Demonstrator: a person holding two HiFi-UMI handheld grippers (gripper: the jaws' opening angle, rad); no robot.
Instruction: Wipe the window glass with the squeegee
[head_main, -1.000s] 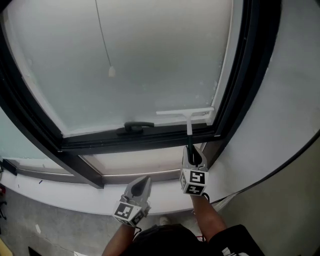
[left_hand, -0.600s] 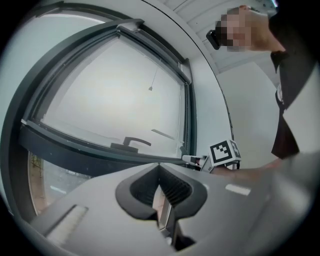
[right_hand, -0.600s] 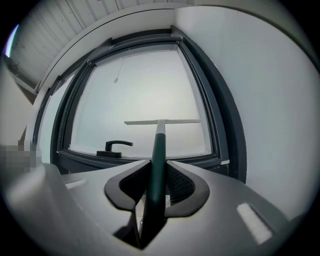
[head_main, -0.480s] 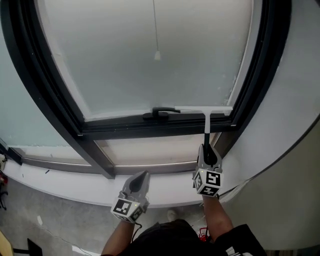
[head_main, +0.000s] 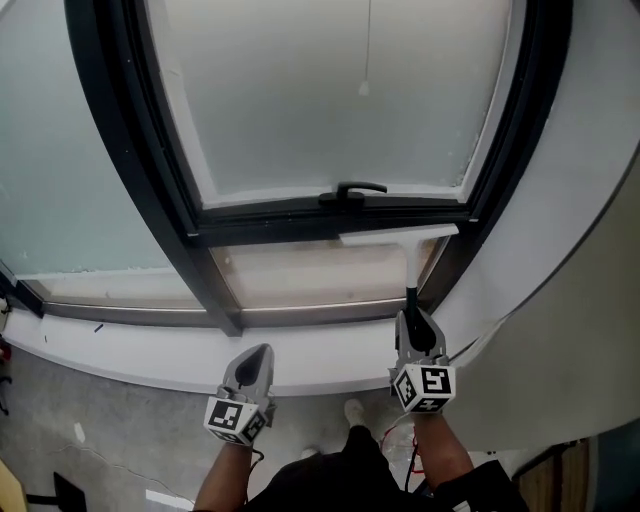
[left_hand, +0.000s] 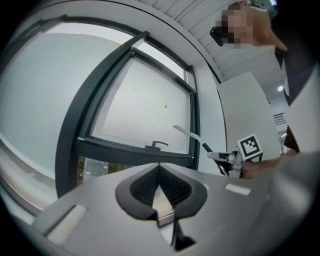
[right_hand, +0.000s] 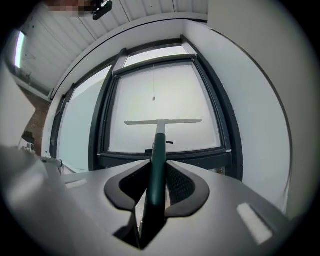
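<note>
The frosted window glass sits in a black frame. My right gripper is shut on the dark green grip of the squeegee. Its white blade lies level across the frame's bottom bar, below the glass at the right. In the right gripper view the squeegee handle runs out between the jaws of that gripper to the blade. My left gripper hangs low over the sill, shut and holding nothing. The left gripper view shows its jaws together, with the squeegee off to the right.
A black window handle sticks out of the bottom bar just left of the blade. A pull cord hangs in front of the glass. Below are a narrow lower pane and a white sill. A white wall closes the right side.
The squeegee blade has slid down the lower right of the glass and now lies over the frame's bottom bar. The head view has shifted, and both grippers sit lower in it.
</note>
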